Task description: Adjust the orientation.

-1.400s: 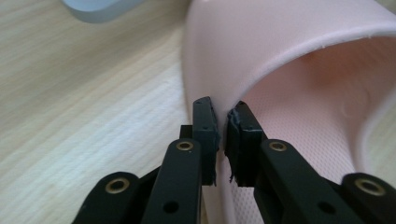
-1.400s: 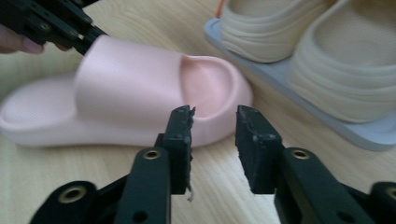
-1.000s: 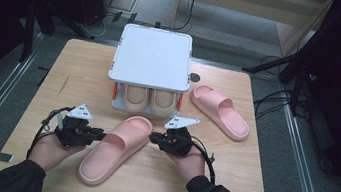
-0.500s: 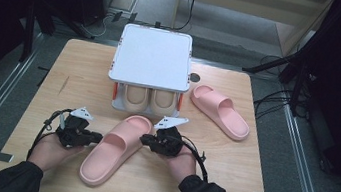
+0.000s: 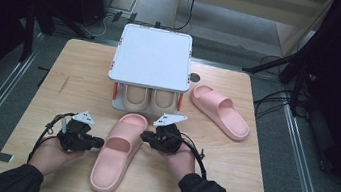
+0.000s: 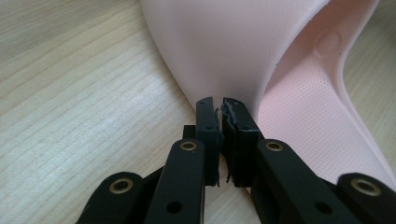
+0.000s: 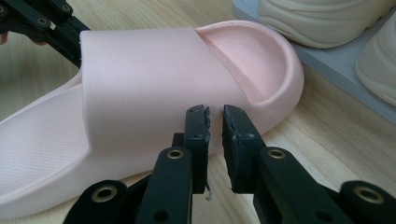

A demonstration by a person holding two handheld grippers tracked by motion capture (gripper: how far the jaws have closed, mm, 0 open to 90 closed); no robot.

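A pink slipper [image 5: 117, 154] lies toe-away on the wooden table [image 5: 75, 77], between my two grippers. My left gripper [image 5: 98, 142] is at its left side, jaws shut, tips against the strap's edge [image 6: 219, 56] with nothing between them. From the right, my right gripper [image 5: 144, 136] meets the slipper [image 7: 154, 74] near the strap, jaws shut but for a thin slit, tips touching the sole's side. Across the slipper, the right gripper view shows the left gripper [image 7: 70, 39]. The matching pink slipper [image 5: 220, 111] lies at the right, angled.
A small shoe rack with a white top [image 5: 152, 62] stands at the table's back middle. A pair of beige shoes [image 5: 150, 100] sits under it, close to the slipper's toe, and shows as beige shoes [image 7: 322, 18] at the upper right in the right gripper view.
My right gripper has moved left until it touches the slipper's right side. The slipper's toe has shifted slightly left. The left gripper has hardly moved.
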